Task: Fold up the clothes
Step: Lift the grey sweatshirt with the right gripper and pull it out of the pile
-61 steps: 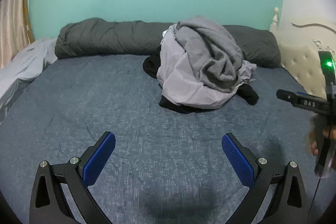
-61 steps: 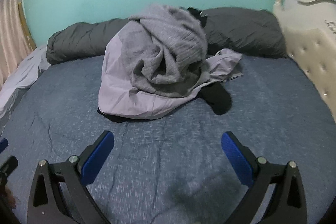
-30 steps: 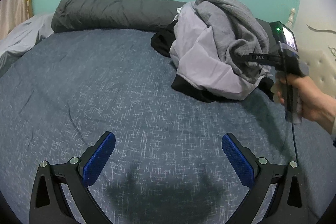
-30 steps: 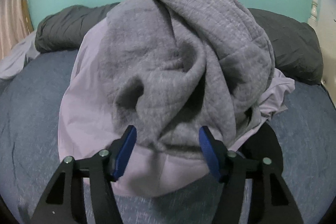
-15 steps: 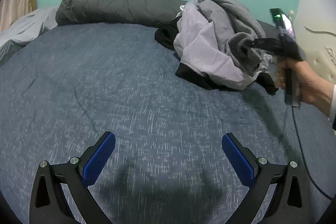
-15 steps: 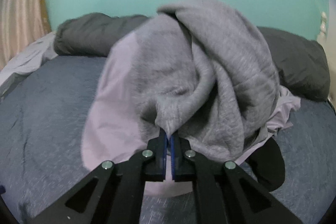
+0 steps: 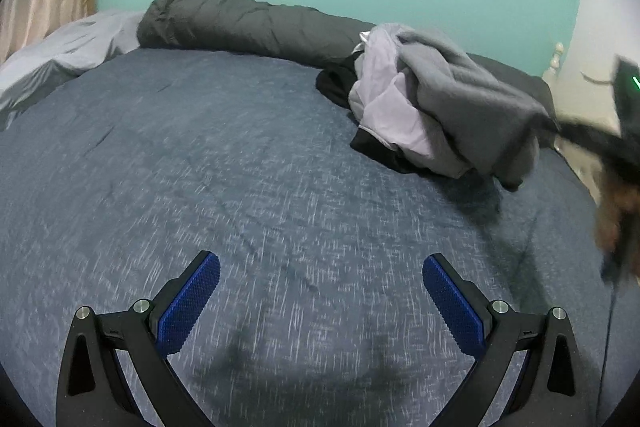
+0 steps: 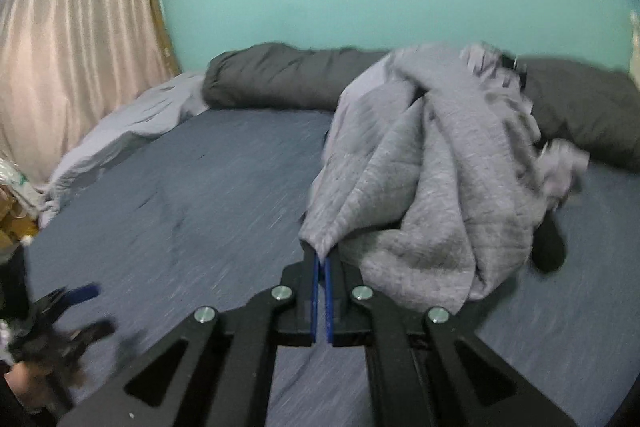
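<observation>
Risk lies in the right gripper (image 8: 321, 263), clamped on only a pinch of the grey sweatshirt (image 8: 432, 187) heaped near the bed's (image 7: 240, 167) far edge, dragging the lilac garment (image 7: 384, 107) along, while the left gripper (image 7: 320, 291) gapes empty.

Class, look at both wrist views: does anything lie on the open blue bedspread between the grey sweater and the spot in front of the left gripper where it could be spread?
Nothing visible does. The right gripper has its jaws shut on the grey sweater, and the blue bedspread ahead of the open left gripper shows only fabric.
</observation>
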Demonstrator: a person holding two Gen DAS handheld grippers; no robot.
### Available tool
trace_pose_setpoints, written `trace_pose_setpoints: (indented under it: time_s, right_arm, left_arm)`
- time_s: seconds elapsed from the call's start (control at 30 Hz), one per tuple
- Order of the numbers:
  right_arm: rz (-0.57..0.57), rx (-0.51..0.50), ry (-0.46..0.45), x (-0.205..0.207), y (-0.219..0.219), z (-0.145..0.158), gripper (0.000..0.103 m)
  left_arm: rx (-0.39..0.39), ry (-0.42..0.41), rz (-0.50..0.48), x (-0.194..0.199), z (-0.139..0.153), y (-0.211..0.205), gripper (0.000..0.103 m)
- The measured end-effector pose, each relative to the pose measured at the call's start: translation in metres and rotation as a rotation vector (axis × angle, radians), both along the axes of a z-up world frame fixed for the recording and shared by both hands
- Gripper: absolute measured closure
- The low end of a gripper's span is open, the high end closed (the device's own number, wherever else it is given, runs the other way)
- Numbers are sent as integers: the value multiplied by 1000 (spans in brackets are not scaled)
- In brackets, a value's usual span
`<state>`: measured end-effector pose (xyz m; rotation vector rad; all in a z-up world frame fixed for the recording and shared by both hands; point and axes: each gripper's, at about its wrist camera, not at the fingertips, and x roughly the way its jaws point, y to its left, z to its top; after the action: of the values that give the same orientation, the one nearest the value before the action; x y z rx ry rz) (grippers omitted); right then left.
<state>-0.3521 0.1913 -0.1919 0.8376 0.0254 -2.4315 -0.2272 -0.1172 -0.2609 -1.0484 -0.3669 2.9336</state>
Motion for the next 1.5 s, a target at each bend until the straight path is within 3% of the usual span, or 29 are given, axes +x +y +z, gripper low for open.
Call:
trace_pose_setpoints:
  time_s: [0.27,0.37,0.47,0.57,0.6,0.67,0.73,0.77,0.83,1.07,1.2,1.27,1.5]
  right_arm:
    - [-10,-32,-170,51,3,-58,100]
    - [-77,-65,-192,51,23,-58,96]
    - [-150,-81,-182,54,48,-50,69]
    - [-256,-89,-185,47,78,-50,63]
    - [-295,-90,-188,44,88,-51,56]
    - [-372,-91,-198,36,108,-55,50]
    - [-440,-89,-239,25,123,-69,45]
    - [-468,-99,-273,16,130,-78,36]
    - [-495,-119,-323,4,134,-93,34]
    - [-456,-123,-364,-25,110,-123,37]
    - [-429,-90,-390,-34,92,-131,82]
    - [-431,-48,-359,-34,85,-122,100]
    - [-359,-51,-210,-8,75,-51,101]
  left_arm:
    - [8,-15,-53,7,-23,16,0]
    - [4,-17,-63,6,-26,19,0]
    - [-17,-7,-67,5,-25,23,0]
    - [-7,-18,-63,3,-28,22,0]
    - [-5,-23,-63,2,-29,22,0]
    - [-11,-28,-67,3,-29,23,0]
    - [-14,-31,-74,3,-30,25,0]
    - [-14,-31,-78,3,-30,25,0]
    - [-16,-30,-79,3,-30,26,0]
    - [-16,-34,-82,0,-35,25,0]
    - [-17,-36,-82,1,-36,23,0]
    - [-35,-34,-89,4,-36,25,0]
    - [-65,-24,-119,8,-32,32,0]
